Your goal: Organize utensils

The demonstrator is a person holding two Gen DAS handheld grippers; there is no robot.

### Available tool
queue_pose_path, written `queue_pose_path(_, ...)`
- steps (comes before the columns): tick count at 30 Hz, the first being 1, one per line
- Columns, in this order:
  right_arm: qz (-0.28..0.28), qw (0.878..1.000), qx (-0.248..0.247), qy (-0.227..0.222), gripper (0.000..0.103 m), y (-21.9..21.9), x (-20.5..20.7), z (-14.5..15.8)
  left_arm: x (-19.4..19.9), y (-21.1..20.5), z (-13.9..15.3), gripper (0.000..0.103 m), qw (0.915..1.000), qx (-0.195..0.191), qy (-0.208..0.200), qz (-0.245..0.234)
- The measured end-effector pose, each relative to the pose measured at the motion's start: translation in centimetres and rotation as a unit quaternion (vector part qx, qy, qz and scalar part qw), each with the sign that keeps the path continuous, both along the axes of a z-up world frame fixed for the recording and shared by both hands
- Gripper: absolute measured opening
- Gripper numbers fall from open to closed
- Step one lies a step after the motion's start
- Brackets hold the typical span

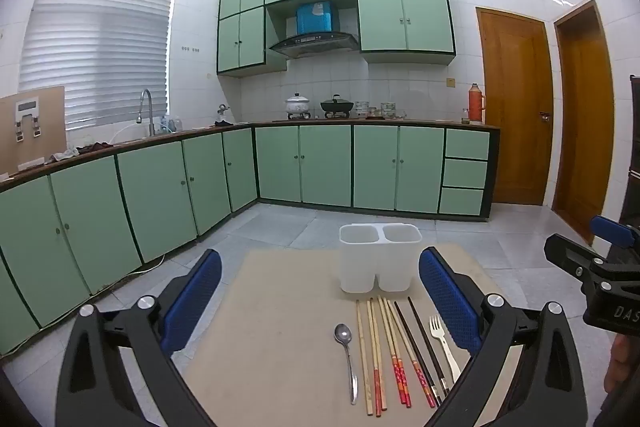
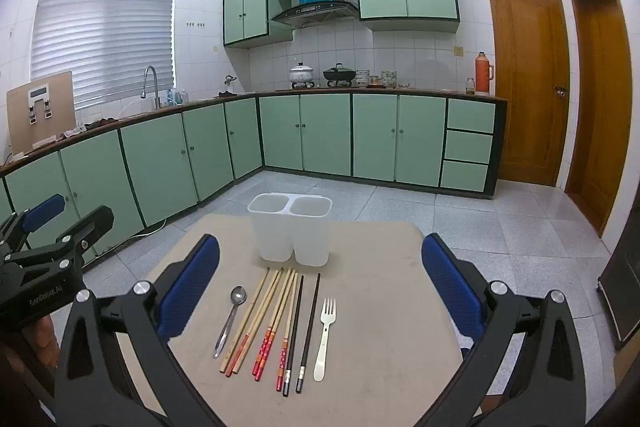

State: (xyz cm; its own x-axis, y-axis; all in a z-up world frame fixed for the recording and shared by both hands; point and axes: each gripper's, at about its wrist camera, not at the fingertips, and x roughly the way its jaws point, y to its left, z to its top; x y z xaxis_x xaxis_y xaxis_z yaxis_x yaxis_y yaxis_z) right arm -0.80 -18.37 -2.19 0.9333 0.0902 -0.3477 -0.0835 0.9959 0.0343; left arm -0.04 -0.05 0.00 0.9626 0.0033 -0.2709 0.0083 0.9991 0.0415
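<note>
A white two-compartment utensil holder point(image 1: 379, 259) point(image 2: 290, 229) stands upright and empty at the far side of a small beige table point(image 1: 280, 327) point(image 2: 380, 307). In front of it lie a metal spoon point(image 1: 346, 351) point(image 2: 231, 319), several wooden and black chopsticks point(image 1: 394, 347) point(image 2: 276, 323) and a pale fork point(image 1: 442, 345) point(image 2: 325, 335), side by side. My left gripper point(image 1: 320, 291) is open and empty above the near table. My right gripper point(image 2: 320, 279) is open and empty above the utensils; it also shows in the left wrist view point(image 1: 592, 267).
The table stands on a grey tiled floor point(image 2: 480, 227). Green kitchen cabinets point(image 1: 160, 195) run along the left and back walls. Wooden doors point(image 2: 528, 83) are at the right. A dark object point(image 2: 624, 287) stands at the far right.
</note>
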Motion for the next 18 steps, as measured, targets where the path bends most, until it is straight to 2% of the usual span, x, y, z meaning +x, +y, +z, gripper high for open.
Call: queue_pose_path(18, 0.000, 1.000, 0.003, -0.001, 0.098, -0.01, 0.02, -0.02, -0.27, 0.44, 0.46, 0.097, 1.0000, -0.002, -0.002, 0.003)
